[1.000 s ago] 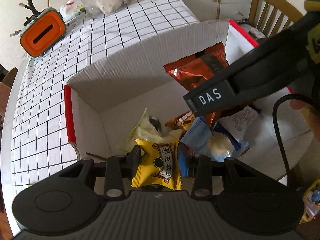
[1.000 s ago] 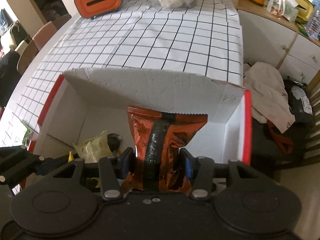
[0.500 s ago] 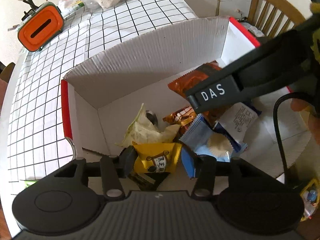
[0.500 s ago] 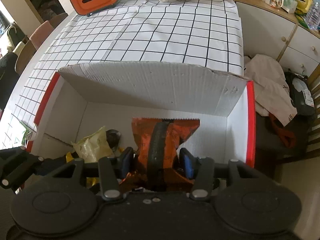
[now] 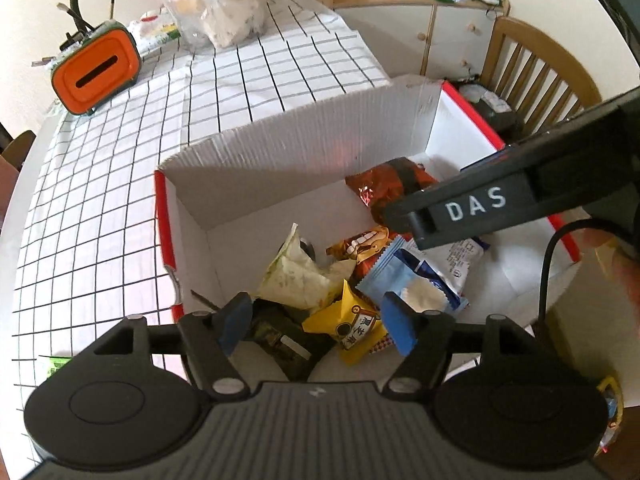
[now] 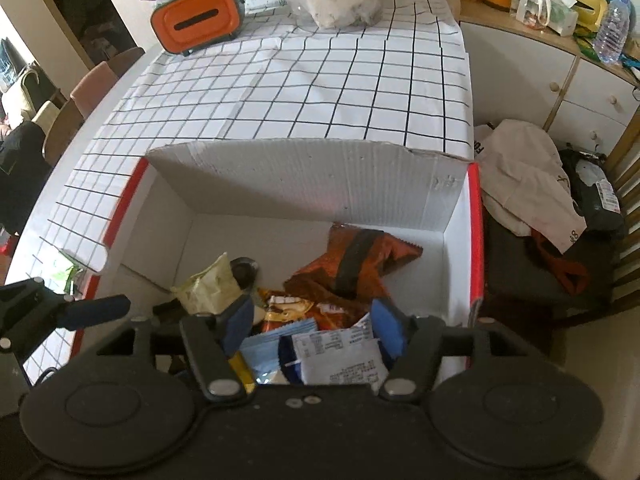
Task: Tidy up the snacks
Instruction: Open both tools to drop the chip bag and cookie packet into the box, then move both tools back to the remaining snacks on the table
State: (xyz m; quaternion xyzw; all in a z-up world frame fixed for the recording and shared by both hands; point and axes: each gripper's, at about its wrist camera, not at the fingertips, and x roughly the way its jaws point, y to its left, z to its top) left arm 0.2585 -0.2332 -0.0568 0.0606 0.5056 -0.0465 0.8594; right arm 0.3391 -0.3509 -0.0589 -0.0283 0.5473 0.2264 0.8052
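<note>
While both sets of jaws spread open with nothing between them, the left gripper [image 5: 316, 326] and right gripper [image 6: 312, 326] hang over a white box [image 6: 312, 184] holding the snacks [image 5: 356, 268], yellow packet [image 5: 352, 326] and orange bag [image 6: 352, 268] included; the checked surface [image 6: 300, 80] looks nearly cleared.

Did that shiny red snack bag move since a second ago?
Yes. The red snack bag dropped from the right claw, whose jaws are opening, to the floor of the box.

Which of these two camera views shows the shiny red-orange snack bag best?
The right wrist view: the red-orange bag lies whole in the box. In the left wrist view, the right gripper covers part of it.
</note>
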